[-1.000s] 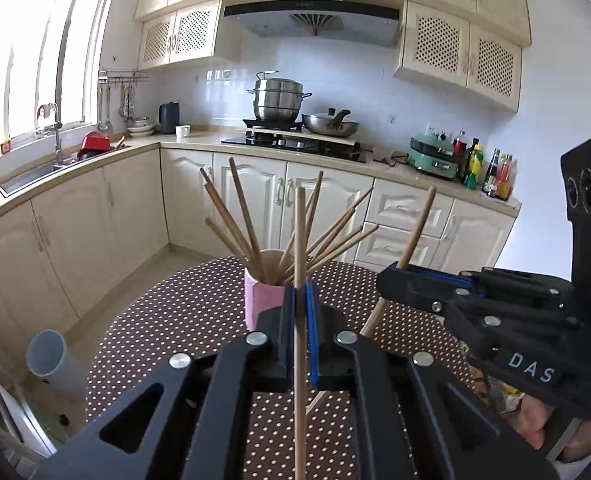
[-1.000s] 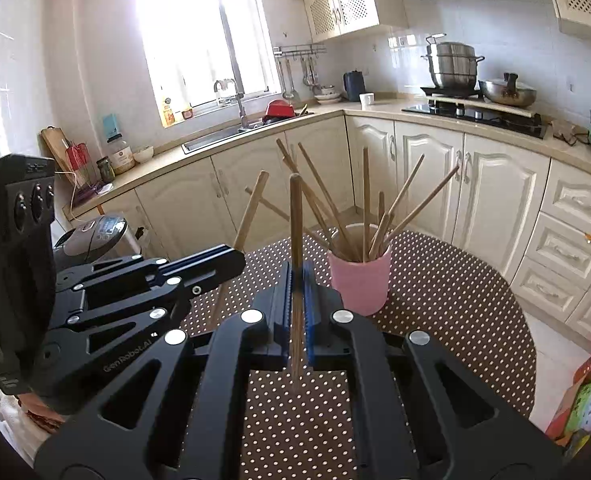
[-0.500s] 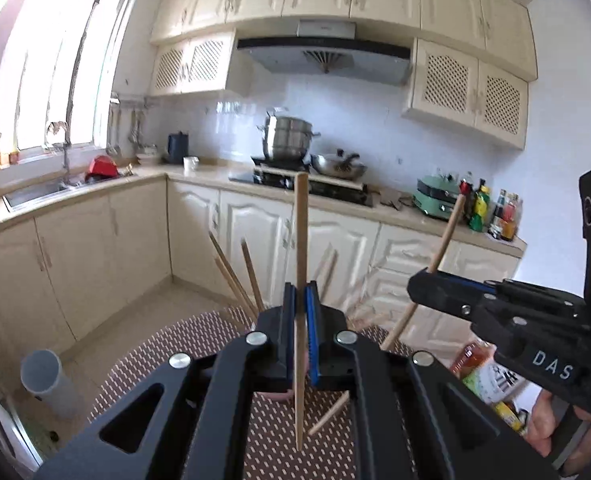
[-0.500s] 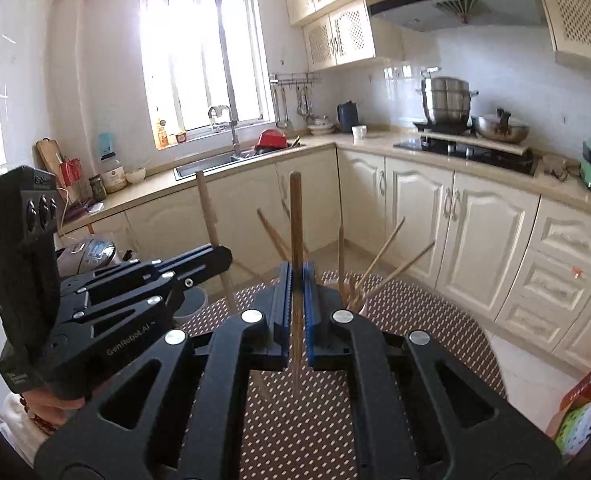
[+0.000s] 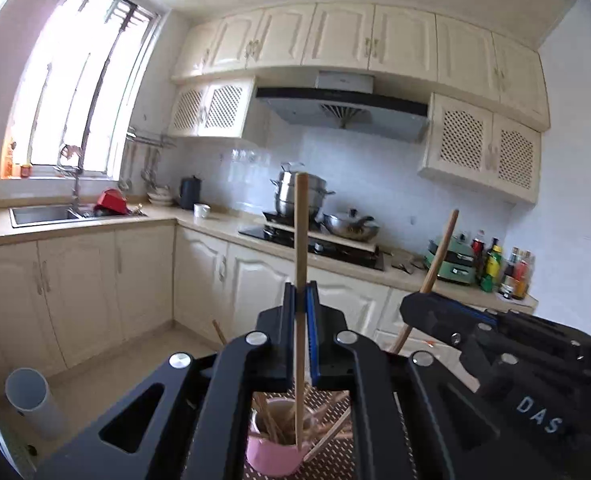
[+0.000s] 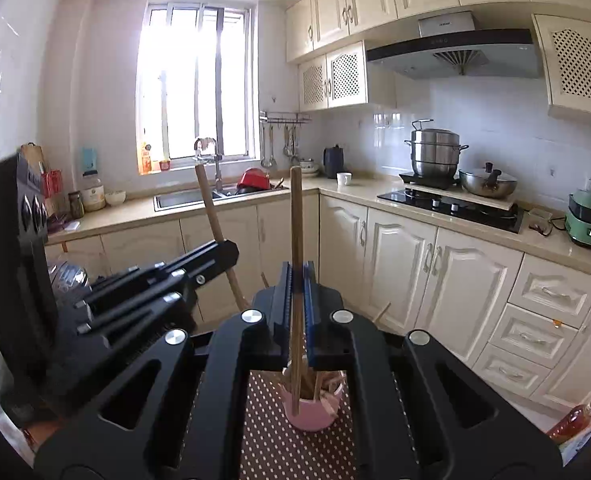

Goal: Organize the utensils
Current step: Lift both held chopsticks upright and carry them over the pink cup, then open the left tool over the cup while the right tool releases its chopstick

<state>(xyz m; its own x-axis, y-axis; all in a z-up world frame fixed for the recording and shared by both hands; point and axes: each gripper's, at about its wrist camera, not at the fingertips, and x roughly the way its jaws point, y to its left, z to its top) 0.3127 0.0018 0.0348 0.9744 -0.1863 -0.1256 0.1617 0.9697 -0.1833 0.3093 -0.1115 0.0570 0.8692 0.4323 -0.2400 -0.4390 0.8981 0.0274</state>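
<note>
From the left wrist view, the far right end of the kitchen counter (image 5: 415, 276) shows: a green appliance (image 5: 449, 258) and a cluster of bottles (image 5: 503, 268) against the wall, and a grey tube (image 5: 31, 400) lying on the floor at lower left. The right wrist view gives the other end instead: the whole window (image 6: 195, 80), the jars and a cutting board (image 6: 31, 156) on the sill-side counter, and drawers (image 6: 535, 320) below the hob. Both views catch the steel pot and the pan on the hob.

The left tool (image 5: 300, 304) is pinched tight on one wooden chopstick (image 5: 300, 240), which stands nearly upright, its upper end well above the jaws and its lower end hanging down over the pink cup (image 5: 273, 454). The right tool (image 6: 296, 284) is likewise clamped on its own chopstick (image 6: 295, 220), also upright, with the lower end dangling at the cup's mouth; whether it touches the sticks inside cannot be told.

Each view shows the other tool from the side, with its stick slanting up out of the closed jaws.

The pink cup sits on the dotted worktop (image 6: 271, 436) below both tools, with a bundle of chopsticks (image 5: 331, 424) splayed inside it.
</note>
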